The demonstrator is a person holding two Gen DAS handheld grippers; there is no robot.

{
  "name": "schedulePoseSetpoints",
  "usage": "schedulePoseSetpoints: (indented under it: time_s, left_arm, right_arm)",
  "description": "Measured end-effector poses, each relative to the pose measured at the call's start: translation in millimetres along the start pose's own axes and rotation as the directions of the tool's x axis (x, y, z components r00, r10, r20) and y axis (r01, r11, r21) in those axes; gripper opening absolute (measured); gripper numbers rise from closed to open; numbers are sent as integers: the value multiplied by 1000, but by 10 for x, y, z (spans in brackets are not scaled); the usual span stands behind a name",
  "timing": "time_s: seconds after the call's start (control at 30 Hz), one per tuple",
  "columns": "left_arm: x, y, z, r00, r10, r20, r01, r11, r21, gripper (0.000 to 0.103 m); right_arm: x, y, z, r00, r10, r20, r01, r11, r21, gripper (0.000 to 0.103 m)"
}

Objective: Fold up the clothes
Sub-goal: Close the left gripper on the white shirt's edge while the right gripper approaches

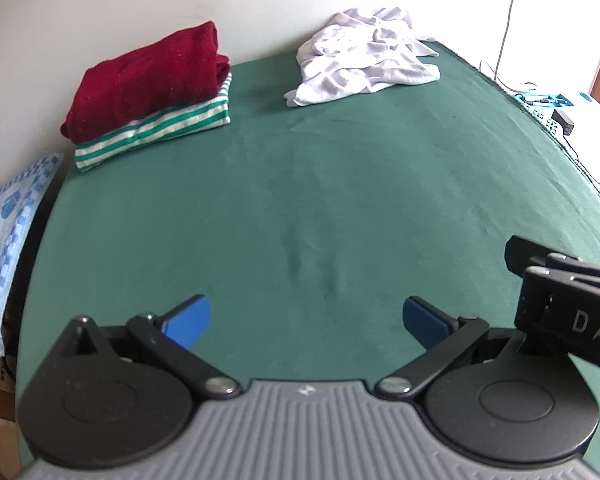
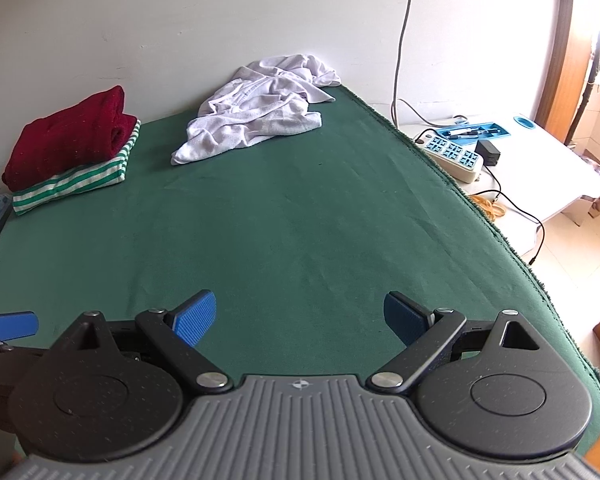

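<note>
Both tongs, left (image 1: 306,320) and right (image 2: 300,318), gape empty over the green-clothed bench (image 1: 300,208); next, seemingly, reaching the crumpled pale-lilac garment (image 1: 364,56) beside the wall.

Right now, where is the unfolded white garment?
The white garment lies crumpled at the far right corner of the green cloth, against the wall, right of the folded stack.
</note>
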State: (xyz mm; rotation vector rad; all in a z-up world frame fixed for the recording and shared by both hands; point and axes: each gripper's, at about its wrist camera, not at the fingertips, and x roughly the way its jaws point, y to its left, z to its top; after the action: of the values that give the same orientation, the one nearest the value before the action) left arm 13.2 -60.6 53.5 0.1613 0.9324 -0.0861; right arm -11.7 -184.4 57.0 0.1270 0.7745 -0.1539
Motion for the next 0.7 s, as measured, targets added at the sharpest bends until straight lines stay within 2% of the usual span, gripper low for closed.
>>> schedulePoseSetpoints:
  time_s: [0.13,0.27,0.4,0.53,0.63,0.7]
  left_arm:
    - [42,-3,35,1000,-11,-4,11,999,33,102]
    - [39,63,289,999,-32,34,28,994,105,102]
    - [-21,145,803,988,-26,155,-8,976,217,102]
    - [58,178,1440,973,-54,225,-13,958,286,102]
    - [289,110,1820,975,-79,207,7,944,329,102]
    - [512,105,2022,983,-104,150,54,951,305,102]
  right_arm:
    - [31,1,38,1000,-7,-8,7,1000,12,93]
    - [72,-32,258,1000,-20,1,20,1000,3,93]
    - [181,-144,785,1000,-4,-2,4,1000,-24,93]
    - [522,-251,1466,999,37,-34,-37,999,-12,93]
    - [988,-260,1988,994,73,-81,-77,996,-42,93]
    - [1351,-264,2276,990,94,-106,-100,994,-52,93]
